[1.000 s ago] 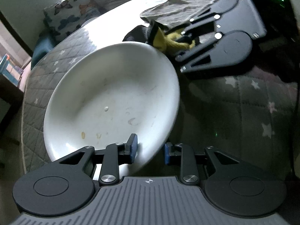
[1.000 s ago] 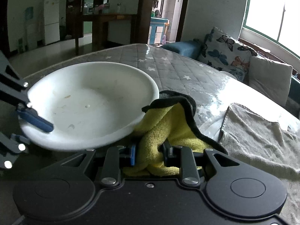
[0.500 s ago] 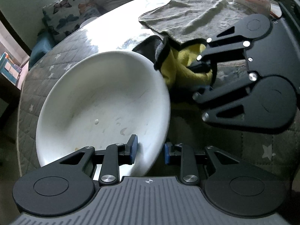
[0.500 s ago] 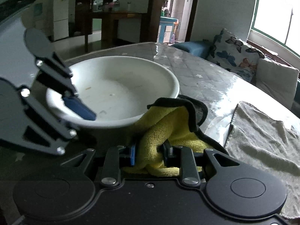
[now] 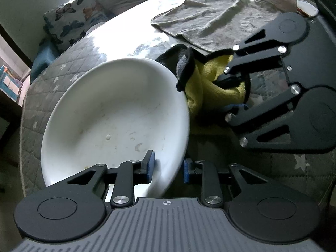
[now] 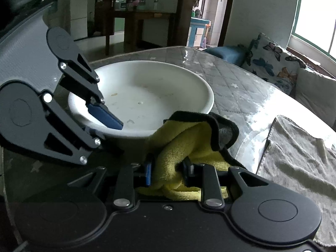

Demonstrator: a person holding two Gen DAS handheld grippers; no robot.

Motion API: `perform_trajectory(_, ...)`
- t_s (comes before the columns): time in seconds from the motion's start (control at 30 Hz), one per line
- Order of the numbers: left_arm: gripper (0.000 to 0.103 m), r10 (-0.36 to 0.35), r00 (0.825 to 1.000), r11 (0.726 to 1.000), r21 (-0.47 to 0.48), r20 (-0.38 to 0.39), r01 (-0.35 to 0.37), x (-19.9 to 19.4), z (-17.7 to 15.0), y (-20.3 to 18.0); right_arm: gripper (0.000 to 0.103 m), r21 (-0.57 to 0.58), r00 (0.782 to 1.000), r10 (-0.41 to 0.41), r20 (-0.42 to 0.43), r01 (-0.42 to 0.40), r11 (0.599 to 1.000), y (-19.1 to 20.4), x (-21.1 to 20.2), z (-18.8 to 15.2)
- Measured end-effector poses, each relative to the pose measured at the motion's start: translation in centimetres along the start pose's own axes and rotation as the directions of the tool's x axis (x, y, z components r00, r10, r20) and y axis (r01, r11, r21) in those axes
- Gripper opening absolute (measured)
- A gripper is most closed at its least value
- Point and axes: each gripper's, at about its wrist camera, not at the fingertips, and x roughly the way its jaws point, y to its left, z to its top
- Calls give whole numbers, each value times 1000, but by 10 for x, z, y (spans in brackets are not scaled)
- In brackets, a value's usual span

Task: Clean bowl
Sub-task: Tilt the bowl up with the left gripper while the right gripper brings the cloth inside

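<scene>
- At the bottom centre of the left wrist view, the left gripper (image 5: 168,167) has its blue-padded jaws closed on the near rim of the wide, shallow white ceramic bowl (image 5: 117,121), one pad inside and one outside.
- The bowl fills the left-centre of that frame, tilted, with small food specks inside.
- At right, the right gripper (image 6: 168,173) clamps a bunched yellow microfibre cloth with black edging (image 6: 189,140) that touches the bowl's rim.
- Farther off, upper right, a grey towel (image 5: 212,29) lies flat on the quilted star-patterned table cover (image 5: 63,71).
</scene>
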Motion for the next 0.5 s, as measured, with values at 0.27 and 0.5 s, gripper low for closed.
perform_trajectory(0.27, 27, -16, 1000, 1000, 7, 2, 16, 1, 1, 3, 29, -17, 1000, -19, -2, 19, 1000, -11, 12, 11)
perform_trajectory(0.5, 27, -26, 1000, 1000, 10, -1, 26, 2, 1, 5, 29, -46, 999, -31, -7, 31, 998, -27, 27, 16)
